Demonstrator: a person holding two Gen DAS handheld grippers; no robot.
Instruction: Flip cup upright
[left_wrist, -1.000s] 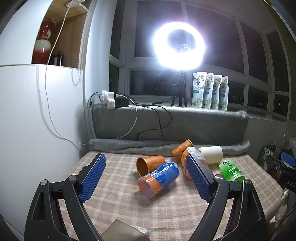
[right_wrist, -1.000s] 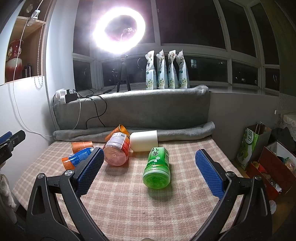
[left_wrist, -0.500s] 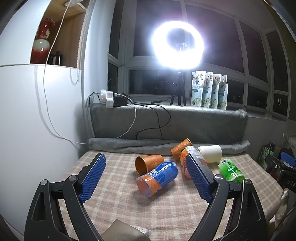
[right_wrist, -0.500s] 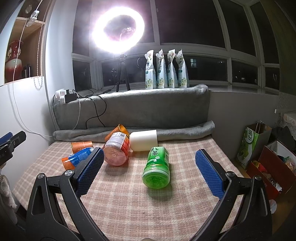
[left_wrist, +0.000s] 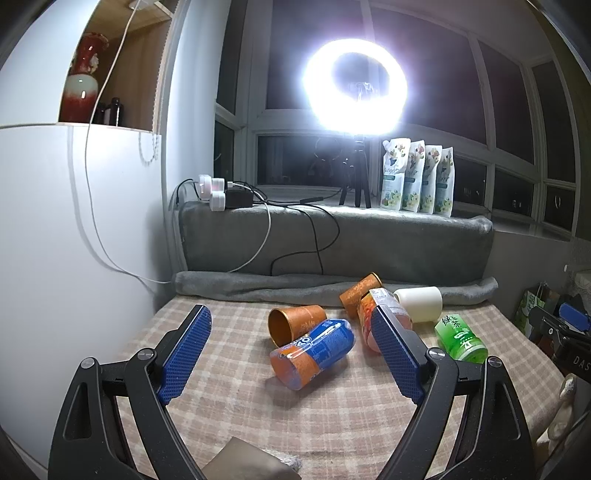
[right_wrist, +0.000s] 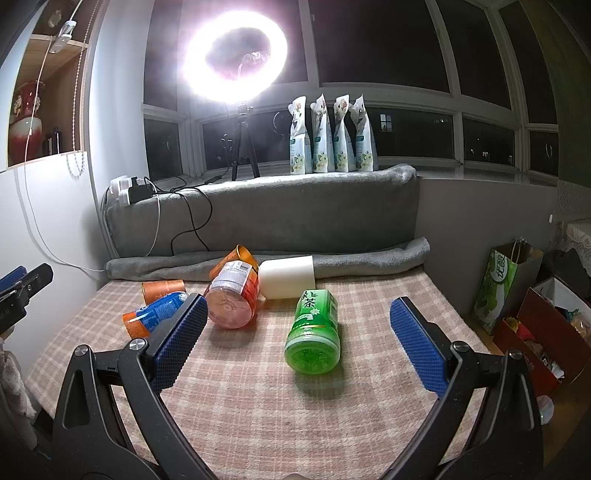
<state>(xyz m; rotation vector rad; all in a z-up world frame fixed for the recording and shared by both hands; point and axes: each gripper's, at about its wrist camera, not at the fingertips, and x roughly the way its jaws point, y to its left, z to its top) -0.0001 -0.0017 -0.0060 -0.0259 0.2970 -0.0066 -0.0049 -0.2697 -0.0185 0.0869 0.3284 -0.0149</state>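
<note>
Cups and bottles lie tipped over on the checked cloth (left_wrist: 229, 384), all placed here relative to the green bottle (right_wrist: 314, 328). My left gripper (left_wrist: 291, 354) stands wide open, holding nothing, above the cloth left of the cluster. Farthest left of the green bottle lies the orange paper cup (left_wrist: 295, 323) on its side; only the left view shows its open mouth, facing that camera. Touching it in front is the blue-and-orange bottle (left_wrist: 314, 354), whose white lettering I cannot read with certainty. Next, a second orange cup (left_wrist: 360, 290) lies tilted against the grey blanket roll (right_wrist: 369, 258), behind the pink bottle (right_wrist: 232, 299); the right view shows that bottle's white printed label, too small to read. A white cup (right_wrist: 288, 277) lies on its side just behind the green bottle, which bears the characters 绿茶. My right gripper (right_wrist: 295, 339) is fully spread, empty, straddling the green bottle without touching. Right of it, only the right view shows a green paper bag (right_wrist: 498, 291).
</note>
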